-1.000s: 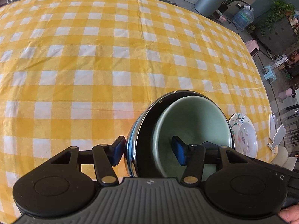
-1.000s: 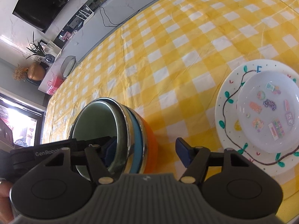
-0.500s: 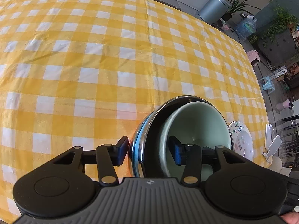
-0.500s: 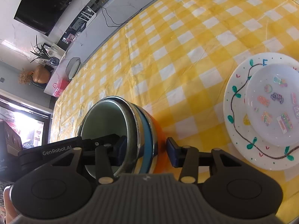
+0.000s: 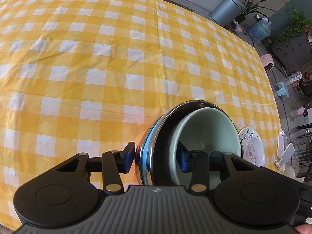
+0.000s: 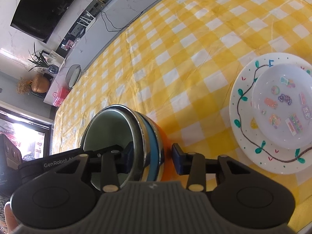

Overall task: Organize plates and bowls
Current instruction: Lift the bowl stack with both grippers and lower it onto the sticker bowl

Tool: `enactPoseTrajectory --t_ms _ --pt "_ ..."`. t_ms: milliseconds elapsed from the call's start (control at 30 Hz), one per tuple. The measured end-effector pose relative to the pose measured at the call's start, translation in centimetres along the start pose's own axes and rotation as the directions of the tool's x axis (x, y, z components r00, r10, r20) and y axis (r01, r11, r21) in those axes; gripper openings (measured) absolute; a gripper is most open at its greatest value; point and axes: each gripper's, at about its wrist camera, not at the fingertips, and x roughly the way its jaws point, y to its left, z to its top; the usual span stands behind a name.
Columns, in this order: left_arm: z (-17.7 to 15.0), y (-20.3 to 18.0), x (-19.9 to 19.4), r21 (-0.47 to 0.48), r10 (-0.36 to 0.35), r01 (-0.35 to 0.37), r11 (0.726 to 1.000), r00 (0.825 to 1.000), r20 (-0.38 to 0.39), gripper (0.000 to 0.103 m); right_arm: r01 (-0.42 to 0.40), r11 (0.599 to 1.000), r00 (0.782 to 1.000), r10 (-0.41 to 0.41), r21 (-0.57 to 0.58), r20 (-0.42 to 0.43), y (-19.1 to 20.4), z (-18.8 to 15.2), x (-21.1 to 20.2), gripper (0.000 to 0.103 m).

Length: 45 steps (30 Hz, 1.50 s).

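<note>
A nested stack of bowls [image 5: 204,128] is held above the yellow checked table: a pale green bowl inside a steel one, with blue and orange bowls outside. My left gripper [image 5: 156,158] is shut on the stack's rim, one finger outside, one inside the green bowl. In the right wrist view the stack [image 6: 124,136] is gripped the same way by my right gripper [image 6: 152,156], one finger inside, one by the orange wall. A white plate with a vine pattern [image 6: 243,105] carries a smaller stickered plate [image 6: 282,105] at the right, also in the left wrist view [image 5: 251,146].
The yellow checked tablecloth [image 5: 117,58] spreads far and left. A white utensil [image 5: 282,152] lies by the table's right edge. A grey bin [image 5: 226,9] and plants stand on the floor beyond. A cabinet with a TV [image 6: 42,5] lies past the far edge.
Both grippers have closed in on the bowl stack's rim and lifted it; the stack has risen and tilted, and the plates look farther away.
</note>
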Motion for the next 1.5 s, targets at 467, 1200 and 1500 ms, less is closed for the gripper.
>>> enactPoseTrajectory --t_ms 467,1200,1500 --pt "0.2 -4.2 -2.1 0.033 -0.002 0.001 0.999 0.999 0.039 0.050 -0.007 1.000 0.999 0.007 -0.006 0.039 -0.7 1.2 -3.6 0.035" --pt "-1.8 -18.3 4.4 0.027 -0.089 0.091 0.995 0.993 -0.074 0.050 0.142 0.990 0.978 -0.141 0.006 0.157 -10.1 6.6 -14.3 0.033" --pt "-2.2 -18.6 6.1 -0.005 -0.044 0.043 0.999 0.994 -0.099 0.050 0.122 0.992 0.985 -0.124 0.024 0.122 -12.6 7.4 -12.9 0.033"
